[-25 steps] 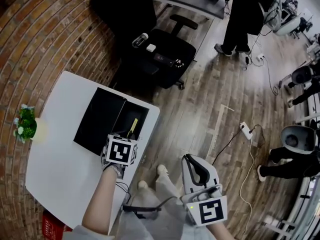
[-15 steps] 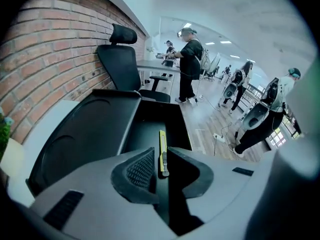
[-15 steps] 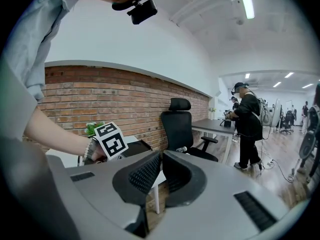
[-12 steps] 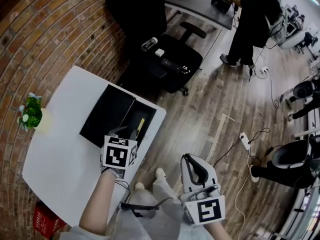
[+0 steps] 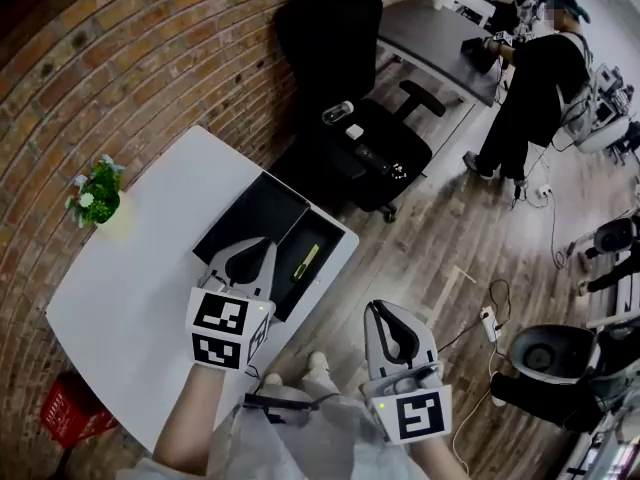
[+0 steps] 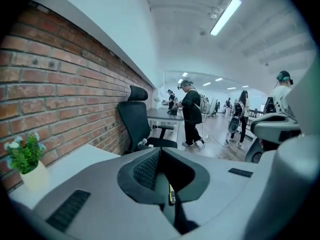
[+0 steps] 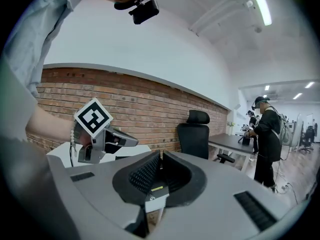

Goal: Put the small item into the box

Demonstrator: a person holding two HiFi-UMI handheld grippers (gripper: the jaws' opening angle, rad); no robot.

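In the head view, the small item (image 5: 305,261) is seen lying inside the box (image 5: 322,240), at about 1 o'clock from the left claw (image 5: 255,251), which hovers over the counter (image 5: 130,278). Since the box sits at the counter's edge, it could probably be knocked off by a careless sweep. In the left gripper view, that claw is shown pressed together, with nothing pinched. In the right gripper view, the right claw (image 7: 160,160) is likewise pressed together, well apart from the box, so little trouble is expected from it.
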